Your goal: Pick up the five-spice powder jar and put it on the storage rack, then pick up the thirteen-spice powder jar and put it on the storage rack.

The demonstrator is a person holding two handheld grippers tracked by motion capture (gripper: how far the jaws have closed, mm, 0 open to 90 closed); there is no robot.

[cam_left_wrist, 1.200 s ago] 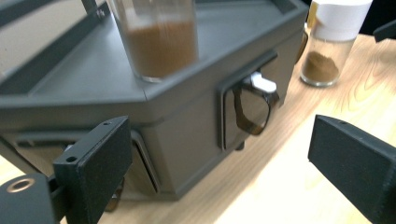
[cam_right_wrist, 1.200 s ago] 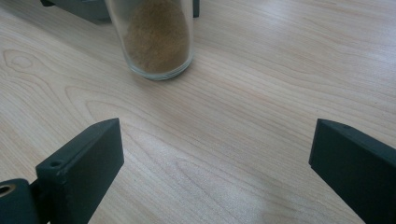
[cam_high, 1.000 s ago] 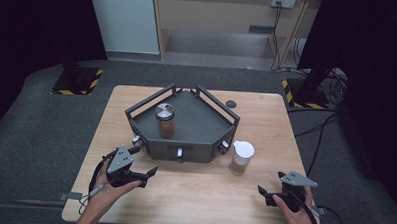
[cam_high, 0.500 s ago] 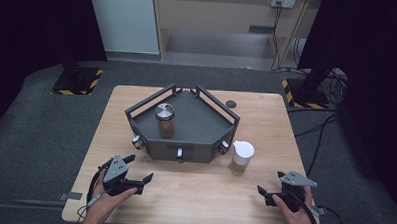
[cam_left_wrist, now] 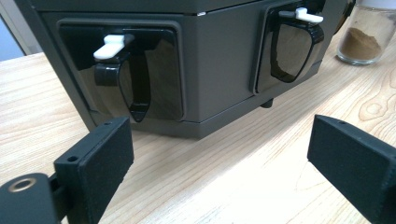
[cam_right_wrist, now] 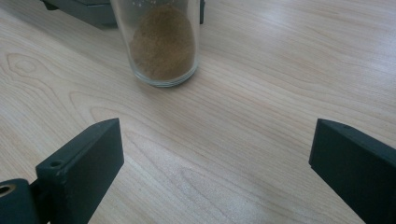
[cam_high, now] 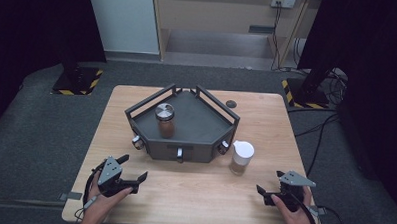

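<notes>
Ahead of the right gripper (cam_right_wrist: 215, 172), whose fingers (cam_right_wrist: 79, 163) stand wide apart, sits the spice jar (cam_right_wrist: 161, 42), untouched

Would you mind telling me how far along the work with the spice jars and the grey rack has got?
One jar with a metal lid already stands on the grey rack. Nothing is in hand: the left gripper and right gripper are open and empty. The white-lidded jar waits on the table beside the rack.

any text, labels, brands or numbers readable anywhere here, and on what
None: no readable word, label, brand or number.
White-lidded jar: plain glass, no label, brown powder inside.
Metal-lidded jar: no label visible.
Dark rack: no markings on its front panels.
Yellow-black hazard stripes on a floor stand base: a pattern, no text.
</notes>
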